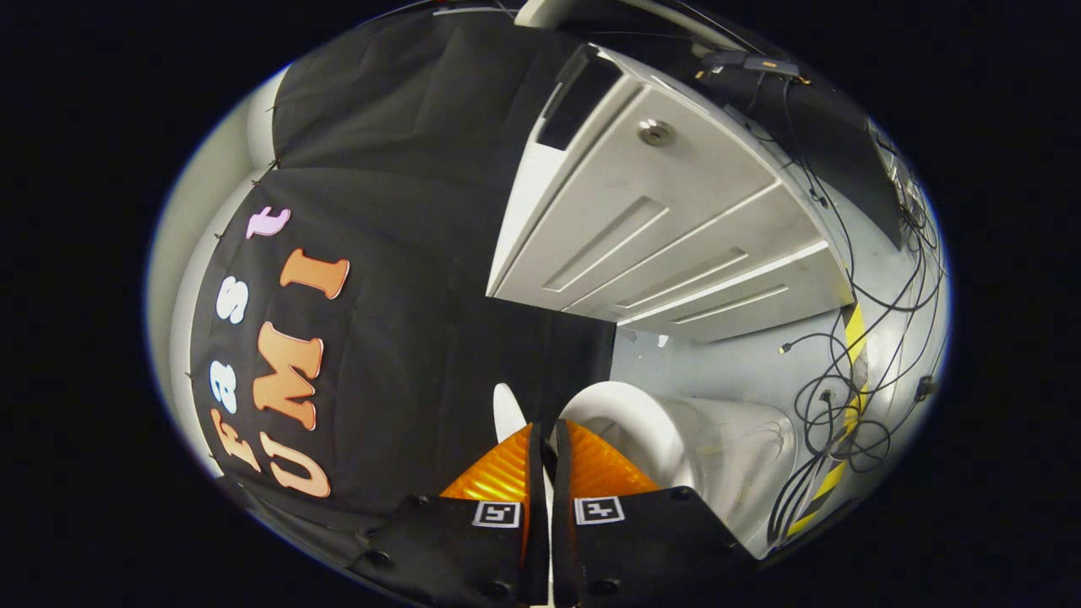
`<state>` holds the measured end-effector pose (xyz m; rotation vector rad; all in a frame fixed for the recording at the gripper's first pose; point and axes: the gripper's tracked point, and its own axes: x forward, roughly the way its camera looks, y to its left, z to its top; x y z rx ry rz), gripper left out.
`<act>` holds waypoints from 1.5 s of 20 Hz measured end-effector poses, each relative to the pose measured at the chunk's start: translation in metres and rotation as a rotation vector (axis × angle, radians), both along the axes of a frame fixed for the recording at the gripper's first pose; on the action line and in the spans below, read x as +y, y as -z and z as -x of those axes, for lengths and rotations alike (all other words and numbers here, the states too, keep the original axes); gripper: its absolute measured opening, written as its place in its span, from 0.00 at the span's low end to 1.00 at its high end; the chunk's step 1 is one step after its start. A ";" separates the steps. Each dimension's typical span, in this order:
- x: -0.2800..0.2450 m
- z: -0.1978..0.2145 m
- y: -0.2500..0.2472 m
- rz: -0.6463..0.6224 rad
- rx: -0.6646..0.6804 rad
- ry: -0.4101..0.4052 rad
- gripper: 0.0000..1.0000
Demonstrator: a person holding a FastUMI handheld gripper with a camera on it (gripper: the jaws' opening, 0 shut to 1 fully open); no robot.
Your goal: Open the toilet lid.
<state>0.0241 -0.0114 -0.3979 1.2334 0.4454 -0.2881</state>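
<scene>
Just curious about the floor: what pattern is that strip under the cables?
Yellow and black diagonal stripes on the floor tape, seen in the gripper view.

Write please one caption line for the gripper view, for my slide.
Claw nearly closed on the thin white toilet lid, the toilet just beyond, white cabinet above.

White toilet lid [507,411], white cabinet [667,228], black cables [844,405], and yellow-and-black striped tape [855,338] on the pale floor.
</scene>
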 end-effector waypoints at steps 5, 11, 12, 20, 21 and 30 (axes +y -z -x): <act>0.018 -0.028 -0.058 0.170 -0.067 -0.003 0.10; 0.065 -0.033 -0.118 0.307 -0.125 -0.078 0.10; 0.071 -0.033 -0.124 0.322 -0.128 -0.082 0.10; 0.116 -0.034 -0.168 0.467 -0.165 -0.135 0.10; 0.121 -0.035 -0.171 0.471 -0.171 -0.139 0.10; 0.182 -0.028 -0.209 0.572 -0.240 -0.234 0.10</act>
